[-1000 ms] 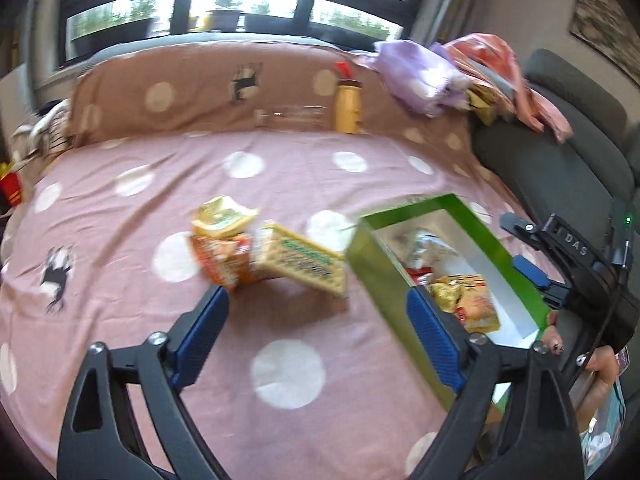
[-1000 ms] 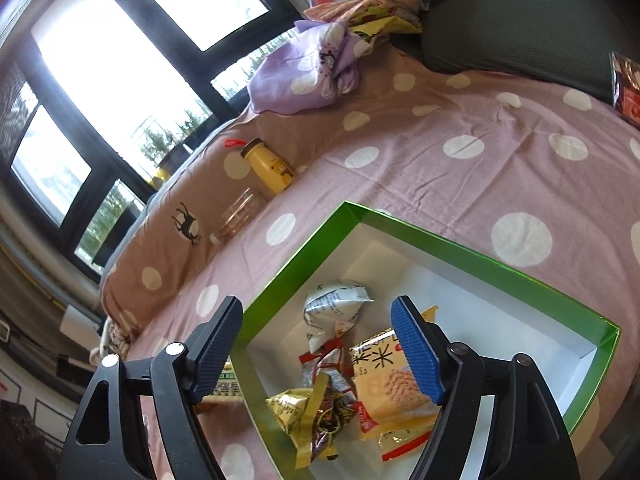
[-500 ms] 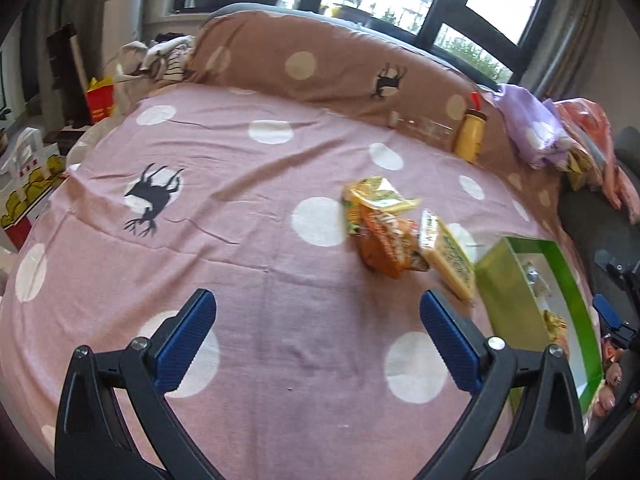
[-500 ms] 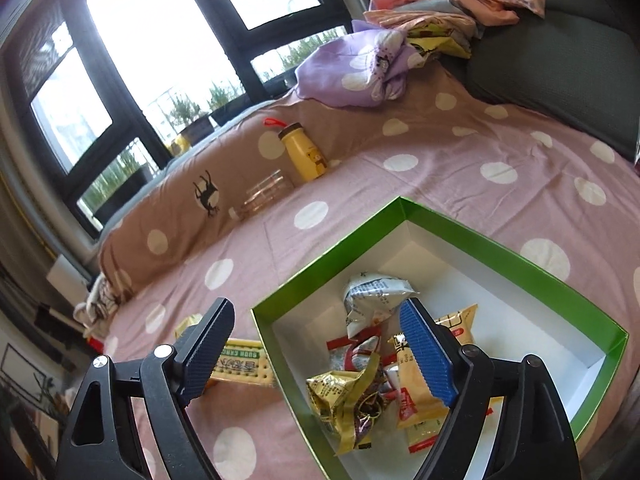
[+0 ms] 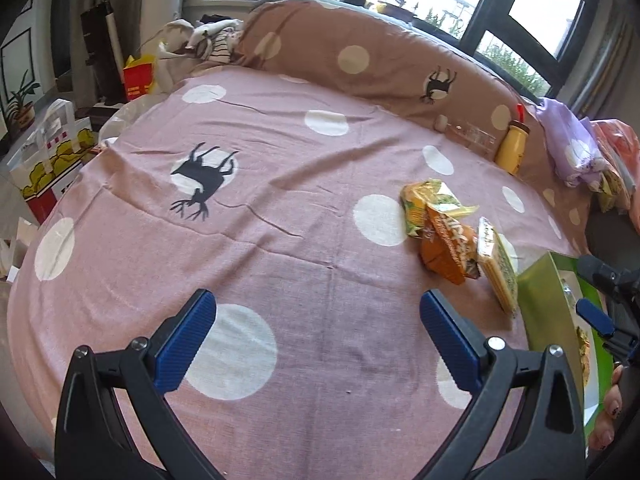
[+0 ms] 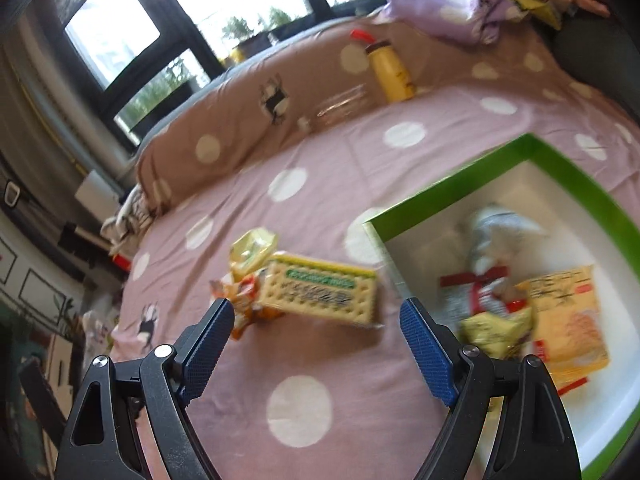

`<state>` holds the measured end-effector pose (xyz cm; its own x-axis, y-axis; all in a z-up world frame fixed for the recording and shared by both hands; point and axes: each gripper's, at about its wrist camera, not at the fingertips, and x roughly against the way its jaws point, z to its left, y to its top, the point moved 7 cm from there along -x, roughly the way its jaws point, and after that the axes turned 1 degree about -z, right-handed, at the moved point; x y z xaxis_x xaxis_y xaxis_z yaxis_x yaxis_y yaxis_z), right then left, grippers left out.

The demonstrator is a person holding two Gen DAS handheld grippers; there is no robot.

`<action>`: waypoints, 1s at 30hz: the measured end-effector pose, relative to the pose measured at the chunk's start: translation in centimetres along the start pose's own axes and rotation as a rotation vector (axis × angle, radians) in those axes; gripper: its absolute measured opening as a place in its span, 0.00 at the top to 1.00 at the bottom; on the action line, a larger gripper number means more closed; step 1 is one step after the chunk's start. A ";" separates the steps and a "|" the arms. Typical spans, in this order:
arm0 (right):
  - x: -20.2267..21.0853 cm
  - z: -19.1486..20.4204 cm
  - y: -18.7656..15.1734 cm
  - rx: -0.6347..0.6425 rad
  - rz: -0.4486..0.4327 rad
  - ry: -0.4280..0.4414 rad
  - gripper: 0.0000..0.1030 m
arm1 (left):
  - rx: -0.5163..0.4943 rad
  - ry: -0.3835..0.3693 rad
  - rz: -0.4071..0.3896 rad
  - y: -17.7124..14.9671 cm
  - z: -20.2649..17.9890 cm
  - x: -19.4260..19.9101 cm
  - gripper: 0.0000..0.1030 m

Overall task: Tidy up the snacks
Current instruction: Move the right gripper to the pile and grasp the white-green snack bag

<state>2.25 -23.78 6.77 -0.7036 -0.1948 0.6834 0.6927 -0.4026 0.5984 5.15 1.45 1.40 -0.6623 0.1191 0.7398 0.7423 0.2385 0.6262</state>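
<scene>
While both are held above the pink polka-dot bedspread, the left tool and the right tool are seen spread wide, with nothing gripped between the blue pads. Only bare cloth lies between the left tool's pads. Ahead of the right tool, the cracker packet is found lying flat, with an orange snack bag touching its far-left side and a yellow-green packet just beyond that. No obstacle is seen between the right tool and the cracker packet. To the right of the cracker packet, just beside it, the green-rimmed box is placed; inside it, a silver packet, a gold wrapper and a yellow biscuit bag are seen, blurred. Seen from the left wrist, the same three loose snacks are clustered beside the box, over whose far side the right tool is held. Well beyond the cracker packet, a yellow bottle with a red cap stands against the brown bolster, a clear jar lying beside it. A lilac bundle is heaped further right.
</scene>
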 end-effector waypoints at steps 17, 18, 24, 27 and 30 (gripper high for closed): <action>-17.1 10.1 4.1 0.421 0.346 -0.197 0.17 | 0.104 0.020 0.037 0.9 3.7 -0.4 0.01; -18.0 10.0 4.1 0.439 0.359 -0.214 0.17 | 0.108 0.011 0.039 0.9 3.8 -0.3 0.01; -21.1 8.7 3.0 0.441 0.434 -0.248 0.20 | 0.111 0.008 0.045 1.0 4.0 -0.3 0.01; -20.4 8.5 3.0 0.391 0.413 -0.206 0.49 | 0.115 0.006 0.050 0.9 4.0 -0.4 0.01; -18.8 8.8 3.0 0.362 0.399 -0.151 0.52 | 0.111 0.002 0.053 0.8 4.0 -0.4 0.01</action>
<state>18.99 -13.44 -0.61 -0.3635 -0.1284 0.9227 0.9296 0.0141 0.3682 5.65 5.42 0.64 -0.6220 0.1320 0.7718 0.7603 0.3373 0.5551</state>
